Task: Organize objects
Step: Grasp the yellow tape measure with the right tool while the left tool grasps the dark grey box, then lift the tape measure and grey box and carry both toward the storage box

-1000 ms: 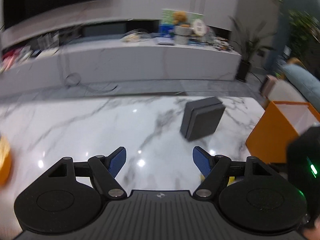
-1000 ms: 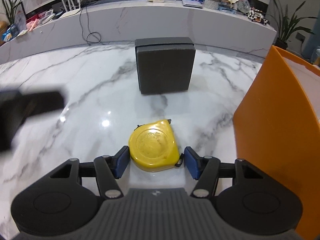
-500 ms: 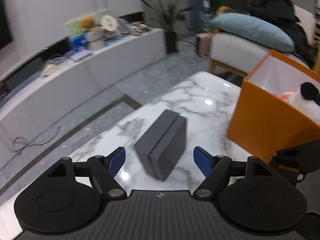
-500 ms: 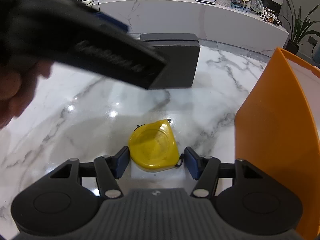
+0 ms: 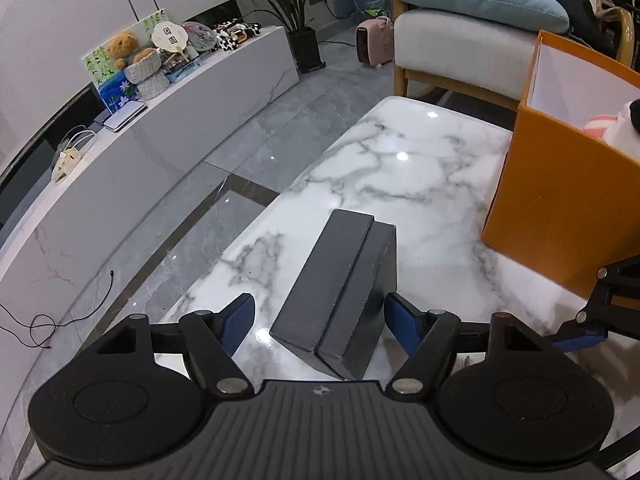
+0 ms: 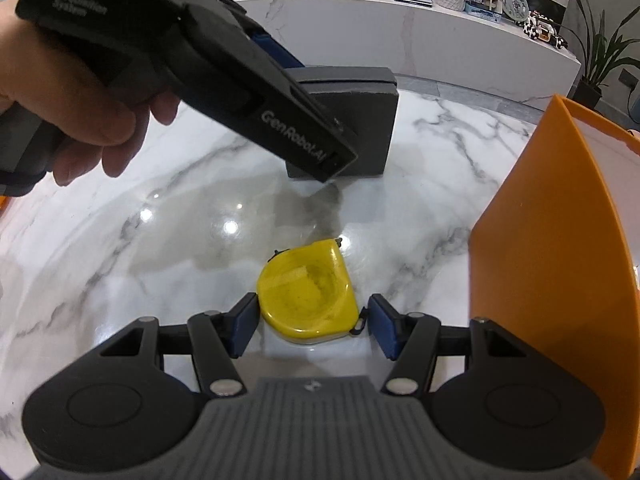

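Note:
A dark grey box [image 5: 344, 292] stands on the marble table [image 5: 400, 168]. My left gripper [image 5: 319, 322] is open with the near end of the box between its blue pads, not touching it. The box also shows in the right wrist view [image 6: 360, 120], partly hidden by the left gripper's body. A yellow tape measure [image 6: 307, 292] lies flat on the table. My right gripper [image 6: 308, 330] is open around its near end, with the pads close to its sides. An orange box [image 5: 568, 184] stands at the right, also seen in the right wrist view [image 6: 552, 260].
A plush toy [image 5: 616, 128] lies inside the orange box. Beyond the table's far edge are a grey floor, a long white cabinet [image 5: 160, 128] with clutter, a potted plant and an armchair [image 5: 460, 48].
My left gripper swung right and moved in over the grey box, which now sits between its pads. My right gripper stayed around the tape measure.

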A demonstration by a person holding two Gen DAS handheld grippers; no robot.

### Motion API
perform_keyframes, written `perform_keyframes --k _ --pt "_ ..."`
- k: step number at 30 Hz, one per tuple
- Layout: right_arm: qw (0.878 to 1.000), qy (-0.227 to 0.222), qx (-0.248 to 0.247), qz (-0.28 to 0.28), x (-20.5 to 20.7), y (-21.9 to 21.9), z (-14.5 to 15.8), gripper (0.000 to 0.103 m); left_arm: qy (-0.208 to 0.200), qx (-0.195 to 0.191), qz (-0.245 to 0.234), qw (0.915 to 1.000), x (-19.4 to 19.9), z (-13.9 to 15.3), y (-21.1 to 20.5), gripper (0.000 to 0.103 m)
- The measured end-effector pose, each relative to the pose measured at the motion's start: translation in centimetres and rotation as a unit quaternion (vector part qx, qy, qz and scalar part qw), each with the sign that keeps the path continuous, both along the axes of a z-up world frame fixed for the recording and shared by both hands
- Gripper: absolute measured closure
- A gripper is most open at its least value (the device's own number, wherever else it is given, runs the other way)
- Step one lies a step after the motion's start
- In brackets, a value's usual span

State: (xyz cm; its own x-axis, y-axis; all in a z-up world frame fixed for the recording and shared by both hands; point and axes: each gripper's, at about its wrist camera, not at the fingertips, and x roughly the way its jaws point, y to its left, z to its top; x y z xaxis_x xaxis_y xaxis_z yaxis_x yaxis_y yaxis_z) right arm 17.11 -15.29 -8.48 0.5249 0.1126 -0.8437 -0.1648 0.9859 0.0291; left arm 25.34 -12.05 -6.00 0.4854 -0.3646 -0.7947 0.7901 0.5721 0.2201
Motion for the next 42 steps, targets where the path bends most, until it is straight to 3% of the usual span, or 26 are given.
perform_keyframes --k 3,7,10,16,20,27,32,33,35,42 --pt "1.0 0.0 -0.002 0.0 0.0 0.0 0.0 0.041 0.003 0.003 -0.006 1.0 0.0 -0.1 -0.2 0.025" --pt "1.0 0.001 -0.004 -0.001 0.0 0.1 0.0 0.041 0.016 -0.003 -0.009 0.9998 0.0 0.0 -0.4 0.042" --pt "1.0 0.003 -0.005 -0.002 0.0 0.1 0.1 0.041 0.03 -0.01 -0.007 0.9995 -0.1 0.1 -0.6 0.064" --pt "1.0 0.011 0.003 -0.005 0.1 -0.1 0.3 0.042 0.034 -0.026 0.017 0.9989 -0.1 1.1 0.2 0.064" --pt "1.0 0.018 0.018 -0.011 0.2 -0.3 0.5 0.042 0.028 -0.031 0.07 0.9967 0.1 2.5 1.2 0.064" --pt "0.999 0.006 0.038 -0.017 0.0 -0.2 2.1 0.043 0.011 -0.023 0.197 0.98 -0.1 5.2 3.6 0.064" --pt "0.998 -0.015 0.059 -0.022 -0.4 -0.4 4.5 0.044 0.011 -0.024 0.238 0.9709 -1.5 6.9 5.0 0.064" --pt "0.998 -0.019 0.063 -0.023 -0.5 -0.6 5.0 0.055 0.011 -0.025 0.242 0.9699 -1.9 7.3 5.1 0.064" --pt "0.997 -0.03 0.062 -0.026 -0.6 -0.9 6.2 0.095 0.015 -0.031 0.247 0.9684 -2.7 7.9 5.4 0.064" --pt "0.996 -0.035 0.078 -0.026 -1.0 -2.2 7.7 0.089 -0.002 -0.017 0.247 0.9689 -4.5 9.2 5.3 0.064"
